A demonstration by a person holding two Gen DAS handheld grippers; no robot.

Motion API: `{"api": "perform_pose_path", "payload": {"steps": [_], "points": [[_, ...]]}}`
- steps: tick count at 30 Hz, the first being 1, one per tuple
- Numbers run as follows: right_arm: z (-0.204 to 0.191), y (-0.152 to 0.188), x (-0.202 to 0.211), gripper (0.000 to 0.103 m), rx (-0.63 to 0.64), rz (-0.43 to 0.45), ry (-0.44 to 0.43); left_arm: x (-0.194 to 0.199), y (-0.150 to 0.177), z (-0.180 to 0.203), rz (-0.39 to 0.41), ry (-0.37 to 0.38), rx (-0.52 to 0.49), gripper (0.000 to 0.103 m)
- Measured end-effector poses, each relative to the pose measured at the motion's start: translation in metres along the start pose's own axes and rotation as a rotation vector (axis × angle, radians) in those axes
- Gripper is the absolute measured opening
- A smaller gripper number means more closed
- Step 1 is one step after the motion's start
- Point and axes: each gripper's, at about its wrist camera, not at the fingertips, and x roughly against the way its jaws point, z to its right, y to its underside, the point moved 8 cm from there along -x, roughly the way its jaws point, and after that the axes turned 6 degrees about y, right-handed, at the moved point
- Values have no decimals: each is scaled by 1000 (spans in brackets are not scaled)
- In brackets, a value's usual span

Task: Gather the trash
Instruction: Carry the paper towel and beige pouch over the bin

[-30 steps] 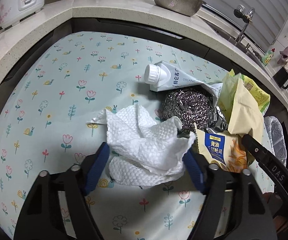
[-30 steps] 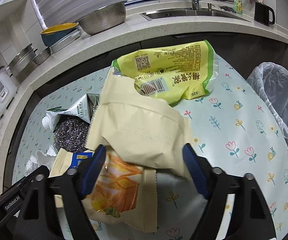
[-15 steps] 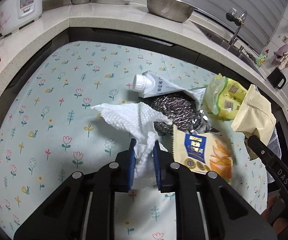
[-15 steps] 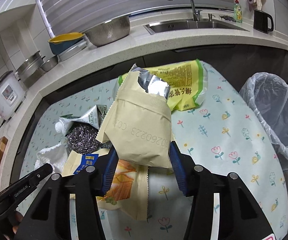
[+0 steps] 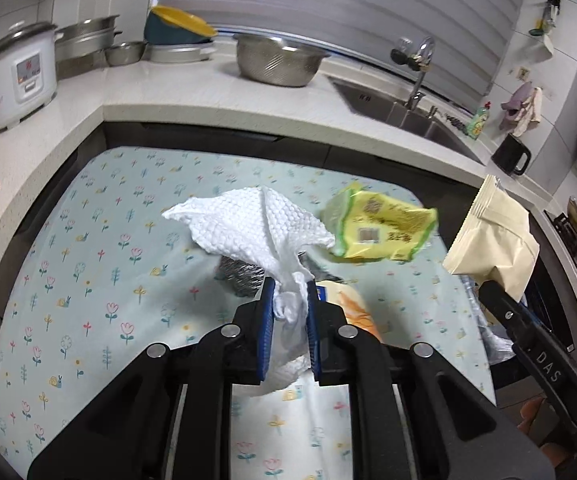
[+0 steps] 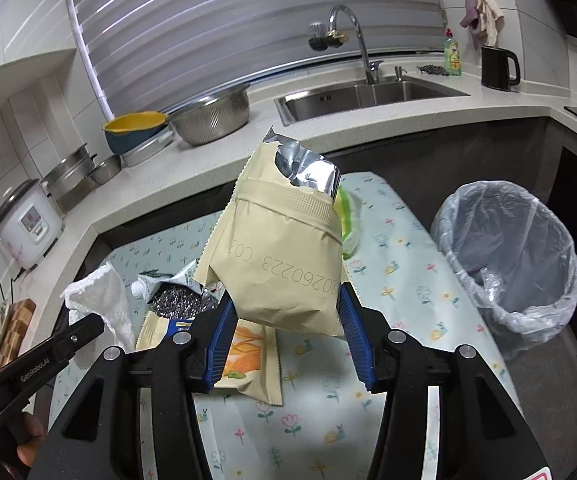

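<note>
The scrubber (image 5: 240,276) is mostly hidden behind the paper towel (image 5: 256,228), the yellow bag (image 6: 348,220) peeks out from behind the beige pouch (image 6: 280,248), and the bin (image 6: 508,264) bottom is blurry.

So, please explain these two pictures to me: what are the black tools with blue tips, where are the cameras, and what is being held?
No robot: a person holds a two-finger gripper in each hand, each carrying a forward-looking camera. In the left camera's picture, the left gripper pinches a white paper towel. In the right camera's picture, the right gripper clamps a beige pouch. On the flowered tablecloth lie a yellow bag, steel scourer, carton and orange packet. A lined bin waits beside the table.
</note>
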Motion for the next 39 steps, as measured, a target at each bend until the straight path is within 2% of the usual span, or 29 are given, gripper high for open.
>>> {"api": "perform_pose_path", "payload": {"steps": [9,19,28,39], "points": [[45,-8,39,49,-47,57,27,27,-8,72,52,77,-99,13],[98,-4,65,49,-112,88,67,43,-2,147,69,160,-196,13],[144,4,76,49,-171,97,106,37,7,201,56,203,-264,13],[210,11,75,49,-248,91,172,2,21,277,-2,276,-349,13]]}}
